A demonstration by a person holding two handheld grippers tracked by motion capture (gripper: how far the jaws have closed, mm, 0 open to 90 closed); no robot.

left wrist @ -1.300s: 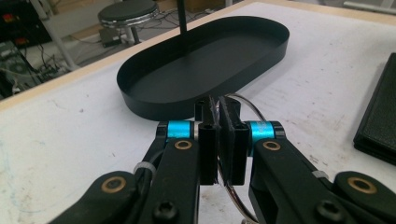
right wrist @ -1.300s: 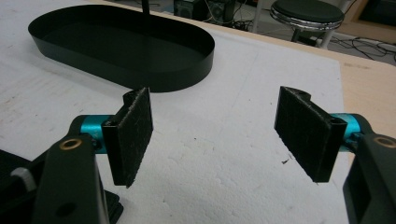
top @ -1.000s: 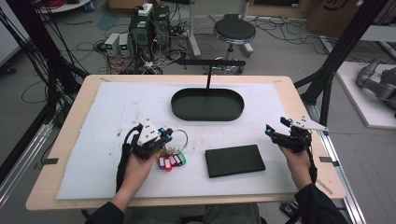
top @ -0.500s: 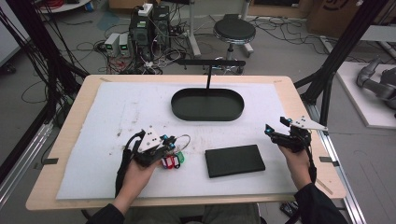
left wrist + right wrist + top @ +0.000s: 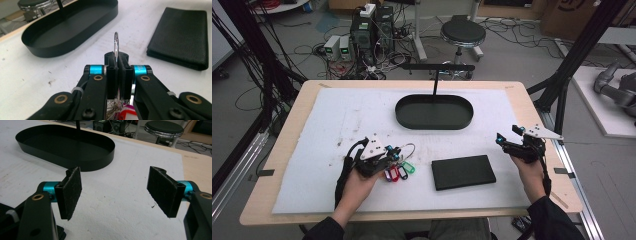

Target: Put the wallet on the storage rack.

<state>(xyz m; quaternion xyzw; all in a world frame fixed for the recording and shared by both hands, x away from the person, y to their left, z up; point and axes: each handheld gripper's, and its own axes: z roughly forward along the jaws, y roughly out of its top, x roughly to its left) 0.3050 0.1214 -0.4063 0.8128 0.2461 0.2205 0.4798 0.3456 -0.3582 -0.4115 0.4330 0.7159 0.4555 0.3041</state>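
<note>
At about eight o'clock on the white mat point(image 5: 312, 150), the left gripper point(image 5: 393, 154) pinches a metal key ring point(image 5: 116, 43) between closed jaws, its coloured tags point(image 5: 399, 171) resting on the mat. At twelve o'clock sits the black oval tray point(image 5: 434, 111). A black wallet point(image 5: 463, 171) lies at five o'clock. At four o'clock, the right gripper point(image 5: 507, 138) hovers with jaws spread wide, holding nothing.

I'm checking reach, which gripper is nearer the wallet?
Left. The left gripper, shut on the key ring, sits just left of the wallet; the right gripper hovers farther off, up to its right.
</note>
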